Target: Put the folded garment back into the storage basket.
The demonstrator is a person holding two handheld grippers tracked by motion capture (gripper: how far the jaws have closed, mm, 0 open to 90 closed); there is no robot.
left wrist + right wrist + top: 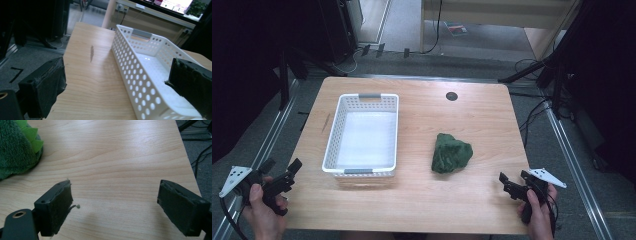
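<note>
- A wooden table [422,200] carries a white basket [331,137] on its left half and a green plush toy [451,153] right of centre.
- The basket is a long rectangle with holes in its walls; its long axis runs from near to far, with a grey handle [370,95] on the far end and another on the near end. Nothing lies inside it.
- The plush toy lies as a rumpled lump, well apart from the basket; its wider end is toward the near left and it narrows toward the far side. Which way it faces, I cannot tell. In the right gripper view it shows lighter green spikes [32,135].
- The left gripper [282,174] sits at the near left corner of the table, held in the left hand [262,212], its jaws spread wide and empty, pointing toward the basket's near left corner.
- The right gripper [514,181] sits at the near right edge, held in the right hand [539,215], jaws also wide apart and empty, over bare wood, the toy off to its far left.
</note>
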